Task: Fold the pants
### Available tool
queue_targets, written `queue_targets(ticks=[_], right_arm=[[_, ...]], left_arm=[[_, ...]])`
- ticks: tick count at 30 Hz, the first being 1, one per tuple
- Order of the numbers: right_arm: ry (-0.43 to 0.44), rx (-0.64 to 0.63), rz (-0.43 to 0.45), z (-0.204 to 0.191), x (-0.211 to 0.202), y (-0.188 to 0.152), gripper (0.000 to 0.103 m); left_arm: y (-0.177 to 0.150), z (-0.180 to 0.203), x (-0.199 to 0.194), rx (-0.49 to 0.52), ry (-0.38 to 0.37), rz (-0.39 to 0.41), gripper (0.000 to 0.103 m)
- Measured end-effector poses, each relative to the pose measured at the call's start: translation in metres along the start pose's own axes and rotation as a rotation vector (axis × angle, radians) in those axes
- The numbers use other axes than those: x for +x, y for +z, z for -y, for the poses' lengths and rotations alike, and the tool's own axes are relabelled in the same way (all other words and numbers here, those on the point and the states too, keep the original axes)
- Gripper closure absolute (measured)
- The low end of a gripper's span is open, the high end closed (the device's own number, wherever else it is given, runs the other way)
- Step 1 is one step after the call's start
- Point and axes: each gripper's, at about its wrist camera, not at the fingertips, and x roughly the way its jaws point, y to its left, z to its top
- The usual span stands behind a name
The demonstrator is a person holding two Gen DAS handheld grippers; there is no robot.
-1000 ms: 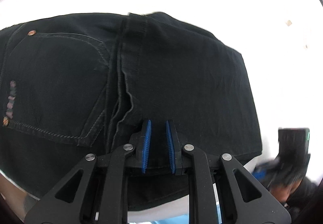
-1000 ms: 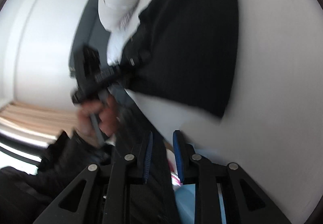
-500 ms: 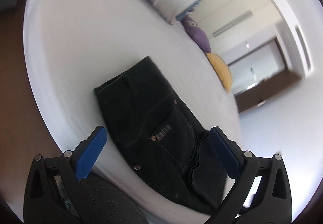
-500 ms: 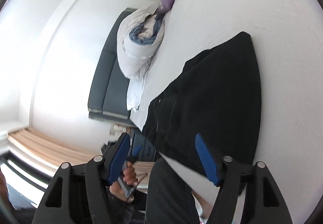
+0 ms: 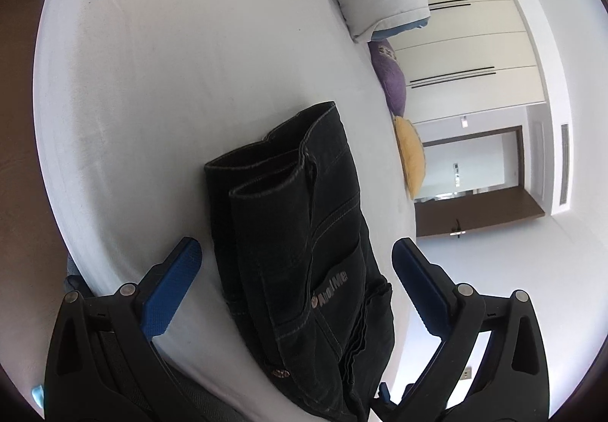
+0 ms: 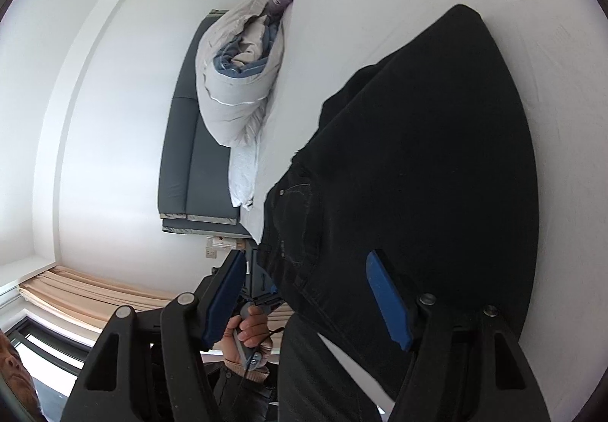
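On the bed point(image 5: 152, 80) — folded pants point(image 5: 304, 251) released; both tongs, clamped before, now gape empty.

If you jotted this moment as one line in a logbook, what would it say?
pants: folded, lying on white bed | left gripper: jaws closing, nothing pressed | right gripper: open, empty

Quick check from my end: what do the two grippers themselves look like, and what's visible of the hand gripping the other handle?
Both grippers match: the left gripper and right gripper have matte black triangulated finger frames with cut-outs and silver pivot bolts, tipped with flat ribbed blue pads. In the right wrist view, a hand wraps a grey handle with a thin dark cable trailing off; a tan knitted cuff shows at its wrist.
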Motion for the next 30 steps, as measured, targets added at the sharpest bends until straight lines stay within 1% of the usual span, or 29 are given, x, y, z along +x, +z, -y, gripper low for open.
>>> queue_targets(ticks=[2, 4, 5, 6, 7, 8, 9, 10, 11, 12, 14, 15, 16, 17, 19, 21, 24, 27, 29, 30], right_arm=[[-0.014, -0.009, -0.01, 0.002, 0.002, 0.0, 0.037], [-0.043, -0.023, -0.027, 0.002, 0.005, 0.001, 0.041], [-0.064, -0.032, -0.037, 0.002, 0.008, 0.001, 0.042], [-0.088, -0.045, -0.046, 0.002, 0.01, 0.001, 0.047], [-0.123, -0.056, -0.056, 0.002, 0.013, 0.0, 0.055], [-0.16, -0.068, -0.065, 0.003, 0.015, 0.0, 0.06], [-0.204, -0.084, -0.077, 0.003, 0.018, -0.001, 0.067], [-0.25, -0.101, -0.089, 0.003, 0.021, -0.002, 0.076], [-0.305, -0.123, -0.098, 0.002, 0.024, -0.004, 0.08], [-0.332, -0.134, -0.1, 0.002, 0.024, -0.005, 0.085], [-0.377, -0.146, -0.099, 0.001, 0.027, -0.005, 0.092], [-0.404, -0.154, -0.099, 0.001, 0.029, -0.006, 0.099], [-0.431, -0.165, -0.099, 0.0, 0.03, -0.006, 0.103], [-0.455, -0.175, -0.099, 0.0, 0.031, -0.007, 0.103], [-0.47, -0.18, -0.094, -0.001, 0.031, -0.008, 0.103], [-0.479, -0.187, -0.092, -0.001, 0.032, -0.008, 0.103], [-0.472, -0.189, -0.09, 0.003, 0.029, -0.008, 0.103], [-0.44, -0.163, -0.087, 0.008, 0.024, -0.007, 0.103], [-0.411, -0.148, -0.084, 0.012, 0.022, -0.006, 0.101], [-0.388, -0.139, -0.082, 0.012, 0.022, -0.006, 0.096]], left_arm=[[0.004, 0.0, 0.003, -0.002, -0.003, 0.003, 0.005], [0.006, -0.002, 0.007, -0.001, 0.006, -0.004, 0.013], [0.007, 0.001, 0.008, -0.002, 0.014, -0.005, 0.024], [0.008, 0.001, 0.01, -0.005, 0.024, -0.009, 0.033], [0.009, -0.001, 0.012, -0.014, 0.032, -0.013, 0.038], [0.01, -0.001, 0.013, -0.024, 0.035, -0.013, 0.05], [0.011, -0.004, 0.014, -0.04, 0.037, -0.014, 0.063], [0.012, -0.008, 0.015, -0.07, 0.031, -0.015, 0.068], [0.012, -0.011, 0.015, -0.083, 0.025, -0.013, 0.07], [0.012, -0.012, 0.014, -0.093, 0.022, -0.007, 0.072], [0.011, -0.007, 0.011, -0.08, 0.04, 0.008, 0.074], [0.01, -0.002, 0.009, -0.068, 0.054, 0.018, 0.076], [0.01, 0.001, 0.008, -0.063, 0.062, 0.025, 0.077], [0.009, 0.005, 0.007, -0.061, 0.067, 0.032, 0.079], [0.009, 0.016, 0.005, -0.034, 0.087, 0.048, 0.081], [0.007, 0.037, 0.003, 0.03, 0.127, 0.061, 0.083], [0.001, 0.079, 0.001, 0.167, 0.174, 0.082, 0.085], [-0.02, 0.142, 0.005, 0.389, 0.218, 0.09, 0.088], [-0.049, 0.188, 0.012, 0.569, 0.228, 0.083, 0.088], [-0.071, 0.215, 0.019, 0.679, 0.225, 0.07, 0.088]])
